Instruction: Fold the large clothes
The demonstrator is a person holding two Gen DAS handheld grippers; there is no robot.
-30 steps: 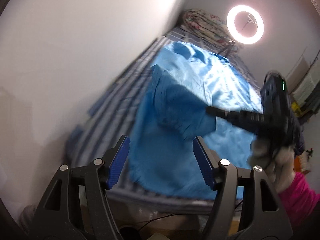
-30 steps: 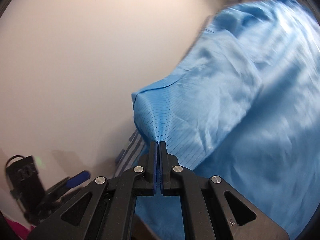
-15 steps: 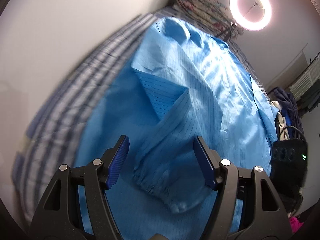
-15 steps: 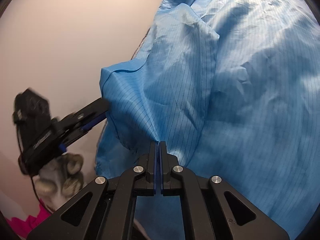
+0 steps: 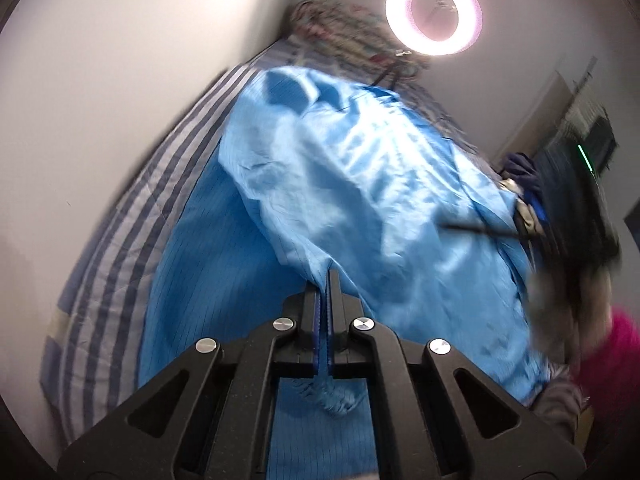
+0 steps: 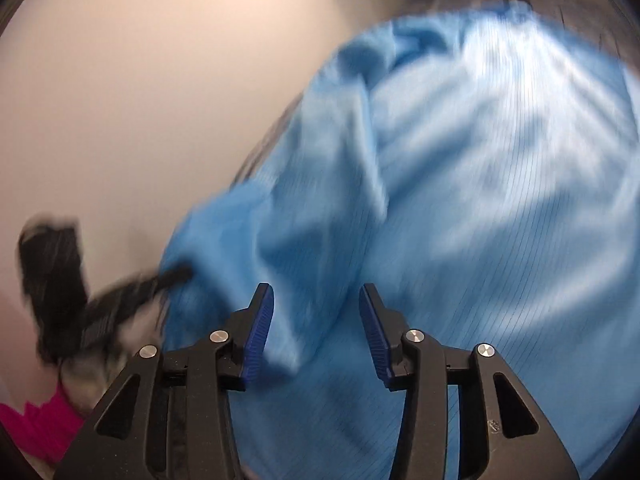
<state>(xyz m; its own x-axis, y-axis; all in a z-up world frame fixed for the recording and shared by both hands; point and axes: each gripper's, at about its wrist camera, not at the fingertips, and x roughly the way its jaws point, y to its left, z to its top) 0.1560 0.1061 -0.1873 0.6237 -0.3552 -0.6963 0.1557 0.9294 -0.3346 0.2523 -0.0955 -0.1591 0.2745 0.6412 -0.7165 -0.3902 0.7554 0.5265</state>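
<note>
Lying spread over a striped bed (image 5: 120, 216), the blue garment (image 5: 360, 184) runs lengthwise from the near edge of the bed toward the far end, where a patterned bundle of bedding (image 5: 340, 28) sits below a glowing ring light (image 5: 434, 12). Its collar end (image 5: 288, 88) points toward that far end, and the long axis follows the wall (image 5: 120, 60) that runs beside the bed.

The left gripper (image 5: 325, 280) has just been closing, and its fingers (image 5: 318, 320) are now pinched together on a fold of the garment, most likely the sleeve. The cloth rises from the pinch in a ridge, and a gathered cuff (image 5: 336, 400) hangs just below the fingers.

The right gripper (image 6: 316, 320) has just been opening. Its fingers (image 6: 260, 328) stand apart at a middling width; blue cloth shows between them, but the pads do not press on it.

In the right wrist view the left gripper appears as a dark blur at the garment's left edge, above a pink sleeve (image 6: 36, 428). In the left wrist view the right gripper (image 5: 520, 236) is a blurred dark shape at the garment's right side.
</note>
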